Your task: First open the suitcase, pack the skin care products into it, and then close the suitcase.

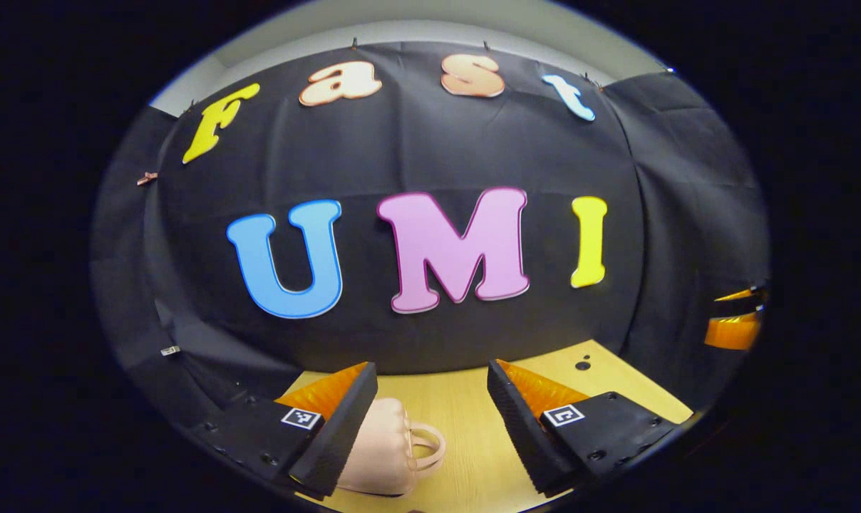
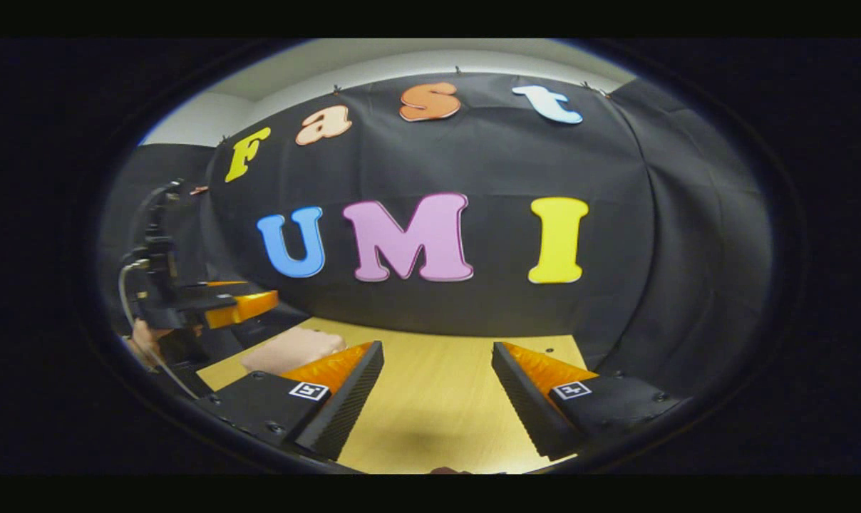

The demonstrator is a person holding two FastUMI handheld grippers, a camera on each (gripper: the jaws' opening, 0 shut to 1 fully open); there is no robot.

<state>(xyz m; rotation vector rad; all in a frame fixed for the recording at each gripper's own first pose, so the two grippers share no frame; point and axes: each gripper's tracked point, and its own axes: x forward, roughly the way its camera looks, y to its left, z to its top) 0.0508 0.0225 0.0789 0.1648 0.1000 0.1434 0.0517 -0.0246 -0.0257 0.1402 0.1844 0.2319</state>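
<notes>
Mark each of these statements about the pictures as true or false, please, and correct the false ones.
1. The left tool is open with nothing between its fingers. True.
2. The pink suitcase lies on a wooden table. True.
3. The suitcase lid stands wide open. False: it looks closed, handle facing the open table.
4. The right tool grips the suitcase. False: it is open over bare table, and the suitcase sits off to its left.
5. The right gripper view shows the left tool at its left edge. True.

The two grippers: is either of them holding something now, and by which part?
Nothing is held. The left gripper and the right gripper are both open above the table; the pink suitcase lies untouched.
</notes>
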